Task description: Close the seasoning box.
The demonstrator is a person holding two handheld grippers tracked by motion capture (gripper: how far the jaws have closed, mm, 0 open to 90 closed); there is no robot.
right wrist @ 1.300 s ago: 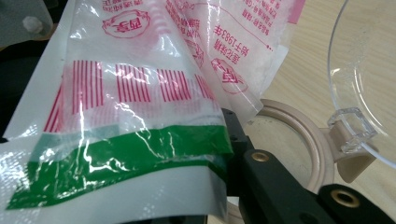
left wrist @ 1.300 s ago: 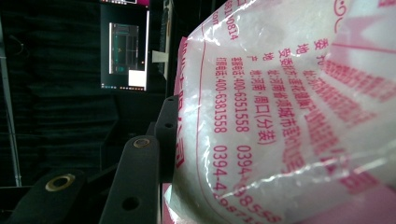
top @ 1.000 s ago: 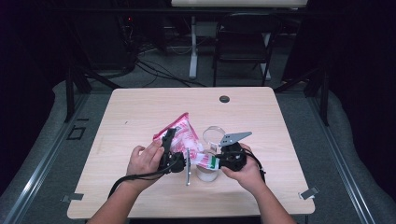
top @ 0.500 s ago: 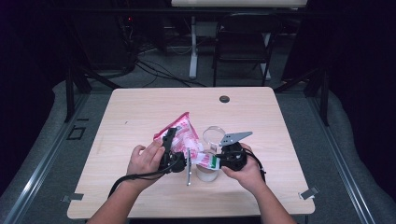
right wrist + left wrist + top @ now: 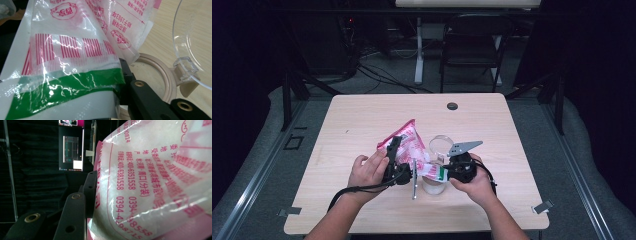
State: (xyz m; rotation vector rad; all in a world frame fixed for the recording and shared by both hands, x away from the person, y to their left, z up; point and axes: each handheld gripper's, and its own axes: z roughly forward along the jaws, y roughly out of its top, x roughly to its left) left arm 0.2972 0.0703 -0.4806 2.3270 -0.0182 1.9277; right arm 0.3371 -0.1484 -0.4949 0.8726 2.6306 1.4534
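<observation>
A pink-and-white plastic bag [image 5: 408, 144] of white grains hangs tilted over the table, held at two places. My left gripper [image 5: 393, 159] is shut on the bag's left edge; in the left gripper view the bag [image 5: 155, 182] covers one jaw, and my left gripper [image 5: 93, 220] pinches its pink seam. My right gripper [image 5: 446, 173] is shut on the bag's lower green-striped end [image 5: 70, 87], just above a clear jar [image 5: 434, 184]. The jar's beige rim [image 5: 160, 75] and its open hinged clear lid [image 5: 195, 37] lie right of the bag [image 5: 70, 45].
A thin metal utensil [image 5: 414, 186] lies on the wooden table [image 5: 362, 120] between my hands. A round black grommet [image 5: 452, 106] sits near the far edge. A dark chair [image 5: 472, 45] and cables are beyond the table.
</observation>
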